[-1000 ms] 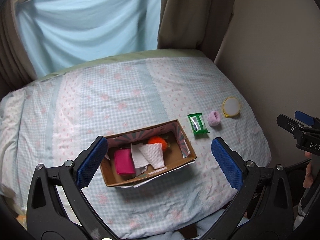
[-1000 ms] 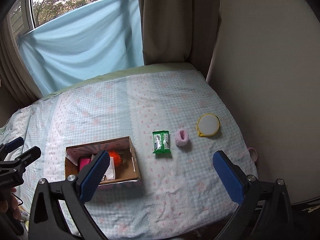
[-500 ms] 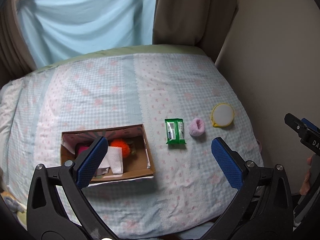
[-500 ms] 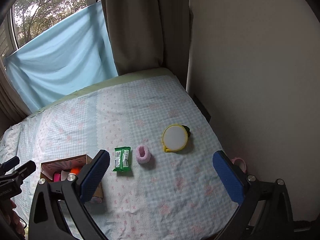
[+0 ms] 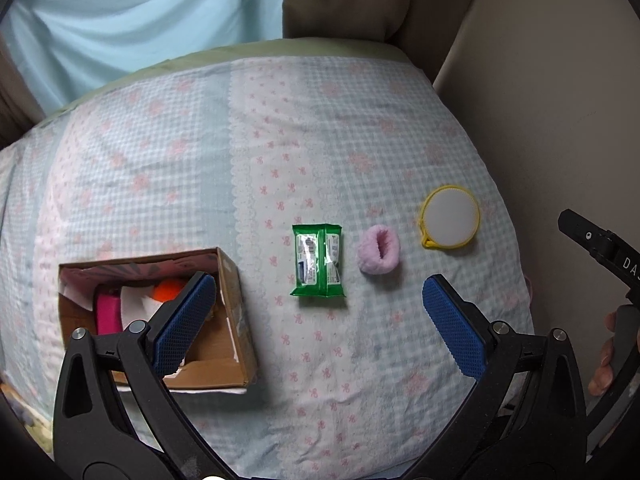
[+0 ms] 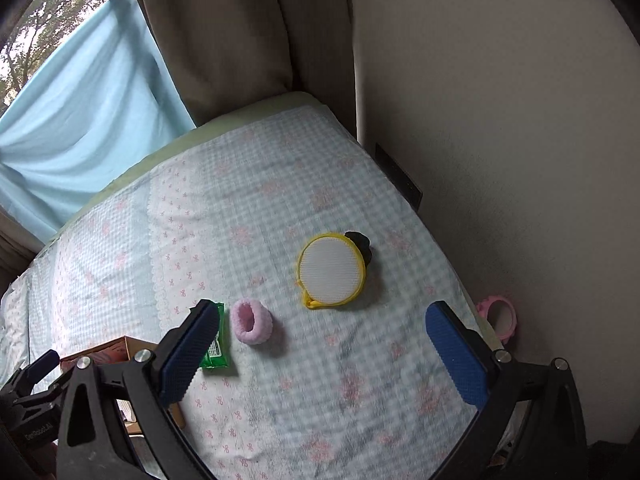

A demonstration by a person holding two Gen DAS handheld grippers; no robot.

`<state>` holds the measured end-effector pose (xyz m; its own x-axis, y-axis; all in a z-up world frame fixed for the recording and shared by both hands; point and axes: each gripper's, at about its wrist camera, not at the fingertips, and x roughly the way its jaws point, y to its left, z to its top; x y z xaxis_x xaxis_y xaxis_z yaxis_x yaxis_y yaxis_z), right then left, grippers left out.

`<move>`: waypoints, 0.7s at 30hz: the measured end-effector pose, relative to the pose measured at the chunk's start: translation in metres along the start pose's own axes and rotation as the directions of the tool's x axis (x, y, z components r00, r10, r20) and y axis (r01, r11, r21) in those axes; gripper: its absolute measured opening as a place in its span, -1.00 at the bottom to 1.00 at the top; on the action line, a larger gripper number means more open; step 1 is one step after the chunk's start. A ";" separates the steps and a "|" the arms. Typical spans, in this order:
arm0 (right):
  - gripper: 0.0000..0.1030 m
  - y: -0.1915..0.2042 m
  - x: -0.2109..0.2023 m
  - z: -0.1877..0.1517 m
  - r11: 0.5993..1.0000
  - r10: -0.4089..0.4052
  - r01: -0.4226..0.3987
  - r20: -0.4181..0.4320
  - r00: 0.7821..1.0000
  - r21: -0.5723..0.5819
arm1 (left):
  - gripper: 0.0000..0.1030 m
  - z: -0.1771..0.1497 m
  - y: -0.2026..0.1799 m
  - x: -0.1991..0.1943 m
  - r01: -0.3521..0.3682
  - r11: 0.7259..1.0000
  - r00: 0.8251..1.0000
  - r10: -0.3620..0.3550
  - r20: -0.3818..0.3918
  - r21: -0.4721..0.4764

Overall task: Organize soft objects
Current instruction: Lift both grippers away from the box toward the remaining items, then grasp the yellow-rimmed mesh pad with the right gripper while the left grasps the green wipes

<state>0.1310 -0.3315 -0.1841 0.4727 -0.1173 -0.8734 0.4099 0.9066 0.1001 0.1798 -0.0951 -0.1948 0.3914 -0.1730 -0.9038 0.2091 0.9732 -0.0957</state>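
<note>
A cardboard box [image 5: 236, 312] on the bed holds a pink item [image 5: 107, 312], white cloth [image 5: 134, 306] and an orange ball [image 5: 170, 290]. Right of it lie a green wipes pack [image 5: 318, 260], a fluffy pink scrunchie [image 5: 378, 254] and a round yellow-rimmed mesh pouch [image 5: 450, 216]. My left gripper [image 5: 318, 312] is open and empty, above the bed just below the pack. My right gripper [image 6: 320, 344] is open and empty, above the bed below the pouch [image 6: 331, 267] and right of the scrunchie [image 6: 253, 321]. The pack [image 6: 216, 350] is partly hidden behind its left finger.
The bed [image 5: 160, 160] has a checked floral cover. A wall [image 6: 500, 120] runs along its right side, curtains [image 6: 240, 32] at the head. A pink ring-shaped object [image 6: 498, 316] lies off the bed's right edge. A dark item [image 6: 360, 242] peeks from behind the pouch.
Both grippers have swung to the right: the box has slid to the left of each view, and the pack, scrunchie and pouch are now nearer the centre and closer.
</note>
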 end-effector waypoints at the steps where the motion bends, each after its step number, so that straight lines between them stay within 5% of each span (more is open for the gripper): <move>1: 1.00 0.000 0.009 0.002 1.000 -0.006 0.006 -0.006 1.000 0.011 | 1.00 0.004 0.000 0.012 0.004 1.000 1.000 -0.004 -0.018 -0.002; 7: 1.00 0.002 0.078 0.010 0.995 -0.036 0.042 -0.070 0.997 0.094 | 1.00 0.018 0.003 0.083 0.022 1.000 0.992 -0.020 -0.125 0.012; 21: 1.00 0.008 0.225 0.006 0.955 -0.170 0.208 -0.184 0.968 0.212 | 0.88 0.015 0.009 0.235 0.021 0.994 0.943 0.016 -0.331 0.109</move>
<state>0.2448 -0.3529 -0.3770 0.2447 -0.1930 -0.9502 0.6554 0.7552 0.0154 0.2866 -0.1290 -0.4015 0.0756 -0.0973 -0.9924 0.3141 0.9469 -0.0689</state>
